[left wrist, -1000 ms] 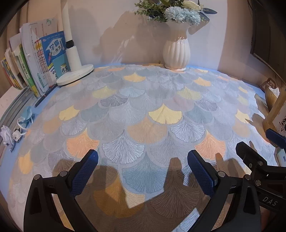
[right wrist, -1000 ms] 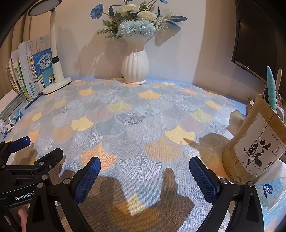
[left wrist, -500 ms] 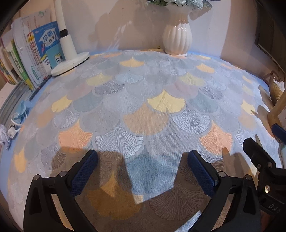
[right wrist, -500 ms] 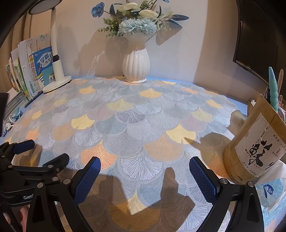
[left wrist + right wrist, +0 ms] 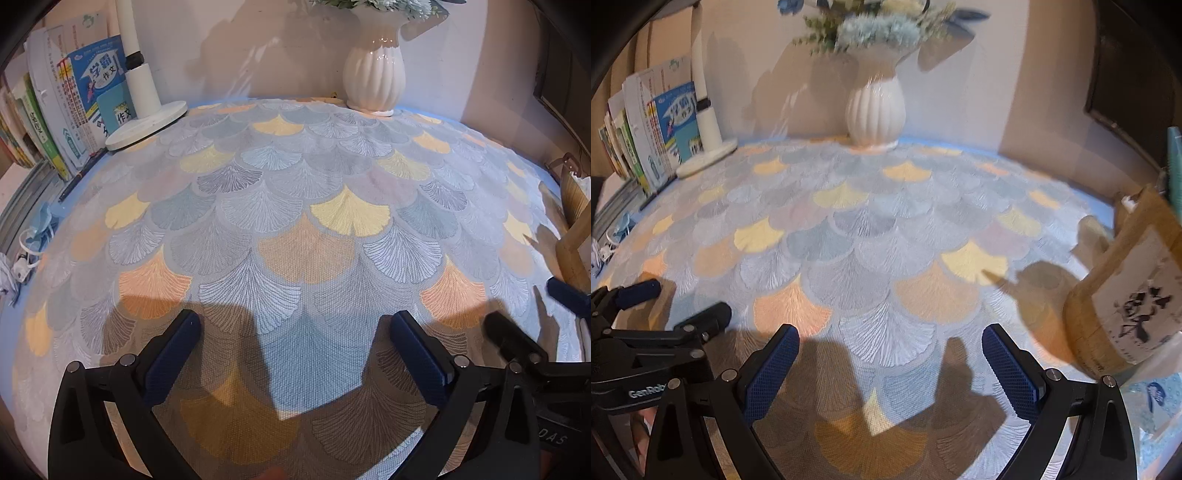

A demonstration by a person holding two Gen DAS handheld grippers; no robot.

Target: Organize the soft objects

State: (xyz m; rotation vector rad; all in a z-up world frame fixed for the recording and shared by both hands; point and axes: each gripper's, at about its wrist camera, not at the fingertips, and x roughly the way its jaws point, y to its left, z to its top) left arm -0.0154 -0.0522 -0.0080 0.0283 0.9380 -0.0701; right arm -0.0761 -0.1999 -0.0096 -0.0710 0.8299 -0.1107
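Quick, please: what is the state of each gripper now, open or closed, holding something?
Left gripper: open, holding nothing.
Right gripper: open, holding nothing.

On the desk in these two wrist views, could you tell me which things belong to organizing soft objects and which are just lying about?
For the job:
patterned cloth
left gripper, open
right gripper, open

Lying about:
white vase
lamp base
books
wooden holder

A home desk; vase (image 5: 373, 77), schoolbooks (image 5: 94, 92), patterned cloth (image 5: 295, 229).
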